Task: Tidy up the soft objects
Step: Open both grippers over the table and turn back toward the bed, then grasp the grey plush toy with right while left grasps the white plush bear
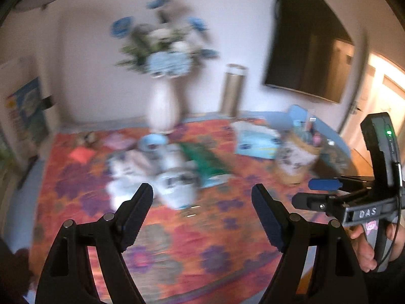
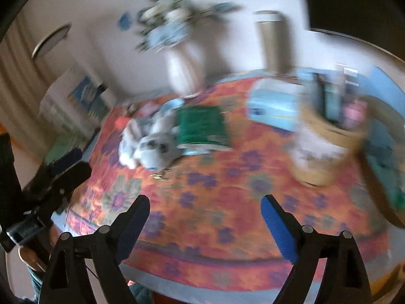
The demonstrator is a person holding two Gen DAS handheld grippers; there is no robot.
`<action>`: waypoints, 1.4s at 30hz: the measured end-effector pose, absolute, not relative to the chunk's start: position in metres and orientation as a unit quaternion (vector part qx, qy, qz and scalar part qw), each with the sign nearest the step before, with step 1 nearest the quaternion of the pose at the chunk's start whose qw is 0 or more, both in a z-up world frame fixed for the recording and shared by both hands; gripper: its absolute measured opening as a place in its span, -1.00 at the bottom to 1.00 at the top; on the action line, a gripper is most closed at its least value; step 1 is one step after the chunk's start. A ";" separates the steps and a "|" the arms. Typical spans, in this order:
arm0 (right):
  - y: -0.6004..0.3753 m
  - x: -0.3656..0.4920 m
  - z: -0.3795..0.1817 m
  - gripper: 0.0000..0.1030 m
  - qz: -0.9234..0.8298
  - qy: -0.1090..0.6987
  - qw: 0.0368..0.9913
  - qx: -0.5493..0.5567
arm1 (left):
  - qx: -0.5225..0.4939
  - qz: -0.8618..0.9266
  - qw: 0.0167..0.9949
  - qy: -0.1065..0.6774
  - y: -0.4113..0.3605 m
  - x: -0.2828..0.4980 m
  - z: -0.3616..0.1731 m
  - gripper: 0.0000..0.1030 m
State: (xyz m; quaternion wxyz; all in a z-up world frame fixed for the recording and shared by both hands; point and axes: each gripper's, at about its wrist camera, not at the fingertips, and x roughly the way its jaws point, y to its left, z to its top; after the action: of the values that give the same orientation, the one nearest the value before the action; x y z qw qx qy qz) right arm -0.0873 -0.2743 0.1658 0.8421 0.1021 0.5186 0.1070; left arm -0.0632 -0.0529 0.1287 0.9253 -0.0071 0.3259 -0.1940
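- Both wrist views are motion-blurred, so fine detail is lost.
- Left gripper hangs above the orange flowered tablecloth, jaws spread wide, holding nothing.
- Right gripper is likewise wide open and empty.
- Pale grey-blue plush toy lies mid-table, near the white vase, touching a green cloth; its long axis seems to run left-right, though its facing cannot be told.
- Woven basket stands well apart to the right.
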 end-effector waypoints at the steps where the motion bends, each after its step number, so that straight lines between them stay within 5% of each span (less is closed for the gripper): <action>1: -0.263 -0.083 0.161 0.71 0.118 0.520 0.840 0.099 | -0.010 -0.184 0.927 0.328 -0.045 -0.062 0.125 0.53; 15: -0.203 -0.048 0.068 0.72 0.136 0.512 0.843 0.090 | -0.080 -0.103 0.915 0.382 0.032 -0.018 0.030 0.53; 29: -0.192 -0.049 0.063 0.80 0.102 0.518 0.847 0.055 | -0.051 -0.097 0.913 0.392 0.022 -0.016 0.023 0.53; 34: -0.176 -0.042 0.073 0.80 0.149 0.549 0.814 0.113 | -0.060 -0.109 0.874 0.470 0.024 -0.009 0.028 0.53; 42: -0.149 0.007 0.079 0.80 0.131 0.534 0.824 0.134 | 0.027 -0.115 0.901 0.417 0.008 0.013 0.051 0.53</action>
State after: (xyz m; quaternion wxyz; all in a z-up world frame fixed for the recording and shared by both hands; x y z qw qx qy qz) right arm 0.0071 -0.1493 0.0788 0.8242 0.1341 0.5344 0.1310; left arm 0.0134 0.0080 0.0506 0.9010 0.0267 0.4173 -0.1152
